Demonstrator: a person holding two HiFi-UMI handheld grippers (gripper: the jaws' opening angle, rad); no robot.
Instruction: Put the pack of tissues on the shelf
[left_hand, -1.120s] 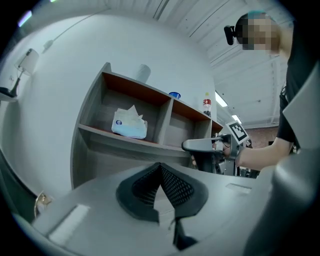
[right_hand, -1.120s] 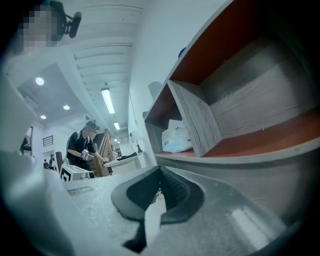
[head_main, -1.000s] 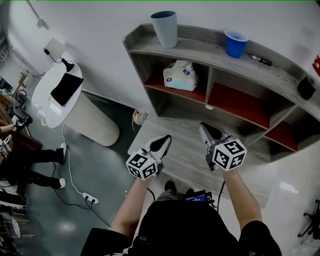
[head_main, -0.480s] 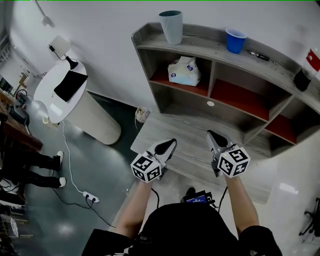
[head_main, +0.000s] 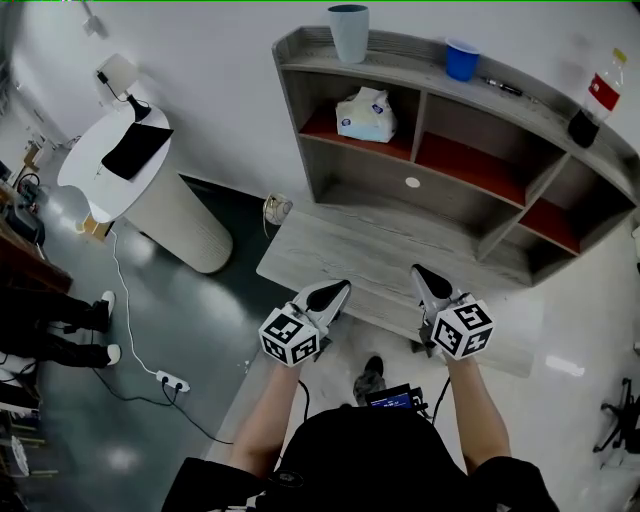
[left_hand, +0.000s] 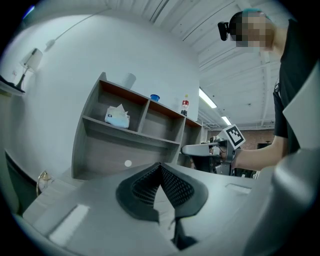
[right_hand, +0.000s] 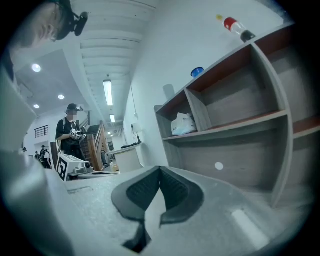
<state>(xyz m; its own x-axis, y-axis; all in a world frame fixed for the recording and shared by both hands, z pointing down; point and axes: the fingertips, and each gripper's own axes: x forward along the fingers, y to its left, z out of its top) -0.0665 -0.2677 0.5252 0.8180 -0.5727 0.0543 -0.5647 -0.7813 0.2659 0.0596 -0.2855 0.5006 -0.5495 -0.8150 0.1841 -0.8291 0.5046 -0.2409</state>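
The pack of tissues (head_main: 366, 113), white with blue print, lies in the upper left compartment of the grey shelf unit (head_main: 420, 85); it also shows in the left gripper view as the tissue pack (left_hand: 117, 116) and in the right gripper view as the tissue pack (right_hand: 183, 124). My left gripper (head_main: 333, 290) and right gripper (head_main: 425, 275) hover side by side over the near edge of the low grey platform (head_main: 350, 250), well short of the shelf. Both are shut with nothing between their pads. The left gripper's jaws (left_hand: 161, 167) and the right gripper's jaws (right_hand: 160, 172) meet at the tips.
On the shelf top stand a teal cup (head_main: 348, 30), a blue cup (head_main: 461, 58), a pen (head_main: 500, 88) and a cola bottle (head_main: 595, 98). A round white table (head_main: 150, 200) with a lamp stands at left. A power strip (head_main: 172, 381) and cable lie on the floor.
Both grippers have drawn back from the shelf toward the platform's near edge, still shut and empty. The shelf sits farther off, and the cola bottle has come into view.
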